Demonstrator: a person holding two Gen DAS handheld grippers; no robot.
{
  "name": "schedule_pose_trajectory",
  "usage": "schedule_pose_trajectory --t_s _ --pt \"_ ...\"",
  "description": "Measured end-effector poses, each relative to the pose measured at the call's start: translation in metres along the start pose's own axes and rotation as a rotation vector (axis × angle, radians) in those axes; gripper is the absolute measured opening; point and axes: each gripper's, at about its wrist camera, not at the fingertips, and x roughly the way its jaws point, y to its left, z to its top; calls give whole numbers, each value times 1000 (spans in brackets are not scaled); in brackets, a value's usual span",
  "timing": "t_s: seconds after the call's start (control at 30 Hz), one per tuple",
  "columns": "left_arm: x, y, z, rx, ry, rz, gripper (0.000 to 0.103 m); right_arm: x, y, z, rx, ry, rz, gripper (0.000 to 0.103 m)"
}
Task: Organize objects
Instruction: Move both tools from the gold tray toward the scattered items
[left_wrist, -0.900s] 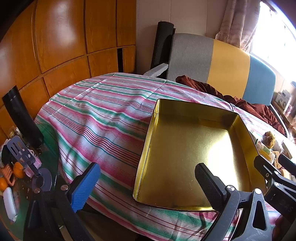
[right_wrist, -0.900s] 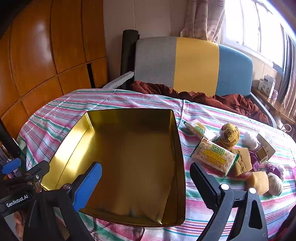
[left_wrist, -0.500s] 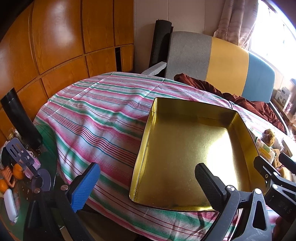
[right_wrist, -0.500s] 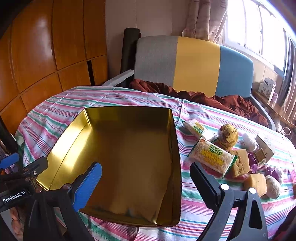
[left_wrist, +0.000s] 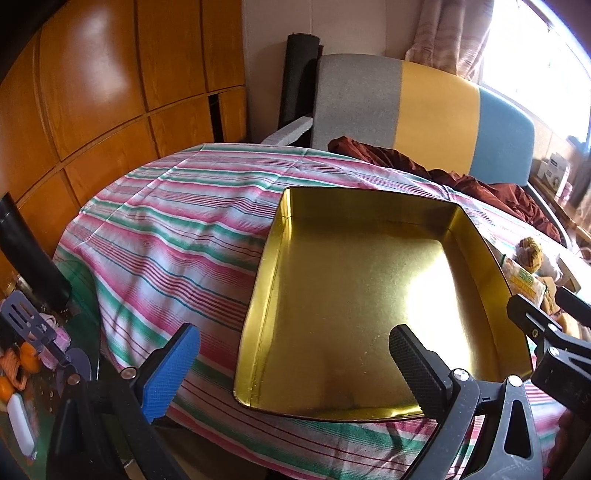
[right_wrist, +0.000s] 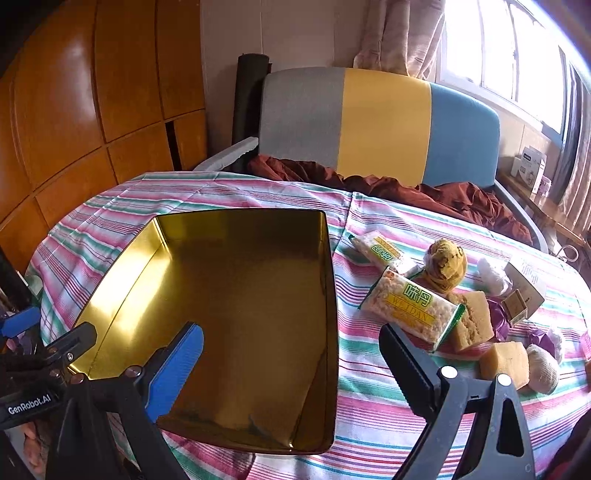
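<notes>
An empty gold metal tray (left_wrist: 266, 280) (right_wrist: 332, 295) lies on the striped tablecloth. Right of it sit two green-and-yellow snack packets (right_wrist: 413, 308), a brown-yellow yarn ball (right_wrist: 445, 260), yellow sponge blocks (right_wrist: 504, 360), a small white knitted ball (right_wrist: 541, 369) and a small card box (right_wrist: 524, 291). My left gripper (left_wrist: 295, 369) hovers open over the tray's near left edge, nothing between its fingers. My right gripper (right_wrist: 291, 363) stands open over the tray's near right rim, also holding nothing. The other gripper shows at the frame edge in each view.
A grey, yellow and blue sofa back (right_wrist: 380, 125) with a dark red cloth (right_wrist: 406, 188) runs behind the table. Wooden wall panels (left_wrist: 92, 92) stand to the left. Below the table's left edge lie kitchen tools and small oranges (left_wrist: 26, 362). A black cylinder (left_wrist: 29, 254) stands there.
Both views have drawn back a little and upward: the tray sits slightly lower and farther in each frame. Nothing on the table has moved. Both grippers stay open.
</notes>
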Motion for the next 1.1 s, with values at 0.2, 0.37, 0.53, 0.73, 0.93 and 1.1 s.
schedule_pose_trajectory --t_s 0.2,0.37,0.53,0.73,0.93,1.1 --pt "3 -12 -3 39 24 -90 103 0 -13 1 21 7 -8 98" --pt "4 -28 -2 92 33 -99 103 -4 -44 3 68 4 -56 98" --pt "8 -43 -2 131 70 -157 103 -8 -89 2 129 18 -112 98" --pt "5 -68 8 134 92 -324 103 -20 -170 3 251 33 -205 98" --pt "-5 -105 17 180 97 -452 103 -33 -257 1 364 5 -367 98" --pt "-14 -152 31 236 112 -554 103 -30 -311 -22 513 4 -419 98"
